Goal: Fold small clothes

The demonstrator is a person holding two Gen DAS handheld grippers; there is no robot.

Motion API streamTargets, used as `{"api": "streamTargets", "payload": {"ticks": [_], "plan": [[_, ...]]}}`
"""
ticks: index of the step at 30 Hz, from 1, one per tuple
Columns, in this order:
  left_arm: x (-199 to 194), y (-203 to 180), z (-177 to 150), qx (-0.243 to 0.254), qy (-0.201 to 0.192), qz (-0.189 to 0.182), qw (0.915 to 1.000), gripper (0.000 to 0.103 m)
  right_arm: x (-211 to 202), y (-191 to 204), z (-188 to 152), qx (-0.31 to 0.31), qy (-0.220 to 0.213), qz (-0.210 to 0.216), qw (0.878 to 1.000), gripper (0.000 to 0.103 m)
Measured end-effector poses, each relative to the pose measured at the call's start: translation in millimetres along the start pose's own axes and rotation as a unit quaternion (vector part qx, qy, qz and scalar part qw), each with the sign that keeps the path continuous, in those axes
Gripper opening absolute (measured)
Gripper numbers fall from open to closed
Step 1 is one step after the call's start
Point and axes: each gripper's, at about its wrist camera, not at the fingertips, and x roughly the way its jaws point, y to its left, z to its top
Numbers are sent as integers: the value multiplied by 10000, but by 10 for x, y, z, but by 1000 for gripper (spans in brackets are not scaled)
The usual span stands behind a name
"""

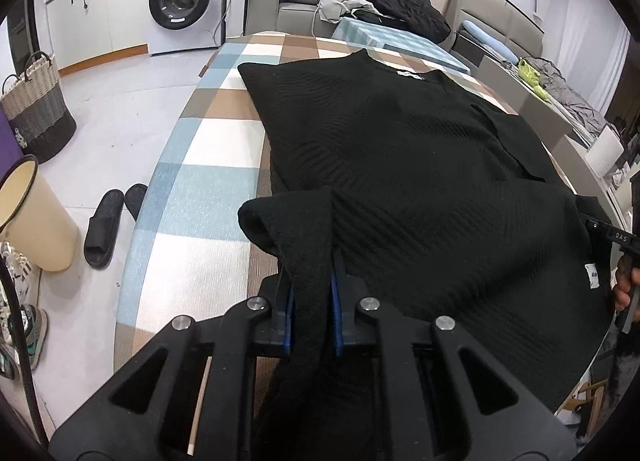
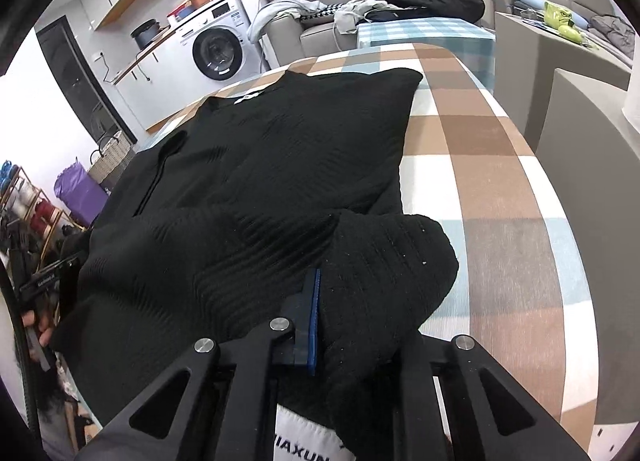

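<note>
A black ribbed knit sweater (image 1: 400,165) lies spread on the checked tablecloth (image 1: 208,149), its neck label toward the far end. My left gripper (image 1: 312,281) is shut on a bunched near-left edge of the sweater, with the cloth pinched between the blue pads (image 1: 335,301). In the right wrist view the sweater (image 2: 280,165) covers the cloth (image 2: 500,189). My right gripper (image 2: 344,313) is shut on its near-right corner. One blue pad (image 2: 314,321) shows; the other finger is hidden under the draped fabric. A white label hangs below the grip.
A washing machine (image 1: 184,1) stands at the back left. A woven basket (image 1: 36,109), a cream bin (image 1: 36,217) and black slippers (image 1: 108,225) are on the floor left of the table. A sofa piled with clothes (image 1: 396,5) lies beyond the far end.
</note>
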Motion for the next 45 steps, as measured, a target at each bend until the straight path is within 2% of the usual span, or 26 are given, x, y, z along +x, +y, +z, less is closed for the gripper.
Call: {"api": "streamTargets", "payload": {"ticks": [15, 19, 22, 24, 27, 30, 40, 45], "plan": [[-437, 26, -462, 195, -88, -97, 9997, 10, -332, 28, -345, -273, 64, -88, 9996, 12], [-508, 36, -504, 173, -118, -82, 9997, 11, -363, -32, -325, -199, -21, -138, 9997, 13], [-531, 21, -520, 185, -101, -33, 9998, 11, -344, -61, -283, -164, -6, -172, 9997, 15], [-555, 22, -534, 151, -89, -20, 9998, 13, -361, -50, -293, -185, -10, -208, 9996, 20], [-563, 52, -549, 52, -73, 11, 10000, 20, -435, -38, -374, -243, -55, -201, 9995, 32], [-622, 76, -612, 16, -55, -6, 10000, 22, -501, -81, -436, -217, -110, -171, 9996, 42], [-876, 48, -848, 123, -130, 44, 9998, 25, -801, -279, -861, -77, -216, -119, 9997, 45], [-961, 39, -897, 122, -158, 27, 9998, 25, -859, -223, -951, -113, -272, -96, 9995, 45]]}}
